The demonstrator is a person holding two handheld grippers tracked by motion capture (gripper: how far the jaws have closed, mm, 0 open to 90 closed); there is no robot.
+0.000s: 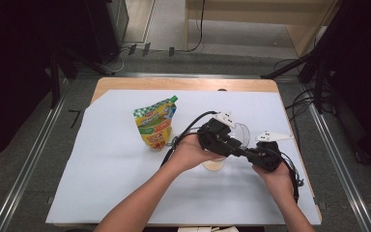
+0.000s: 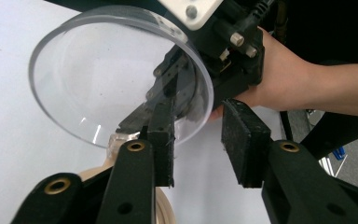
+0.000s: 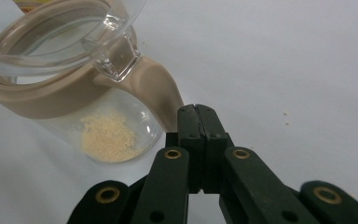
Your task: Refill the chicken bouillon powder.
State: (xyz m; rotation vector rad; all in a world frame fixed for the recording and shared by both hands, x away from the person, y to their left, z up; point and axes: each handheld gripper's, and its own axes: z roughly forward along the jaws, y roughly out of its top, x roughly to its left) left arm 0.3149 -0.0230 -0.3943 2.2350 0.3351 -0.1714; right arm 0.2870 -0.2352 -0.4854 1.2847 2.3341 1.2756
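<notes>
While its hinged clear lid stood swung open, the jar sat near the table's front edge beside the pouch, a little powder inside. Right gripper was pinched on the beige tab; left gripper gaped empty. Filling seemingly remained.

We note a wooden table covered by a white sheet. On the sheet, a printed pouch lies beyond the left gripper; a clear jar stands beside the right gripper.
</notes>
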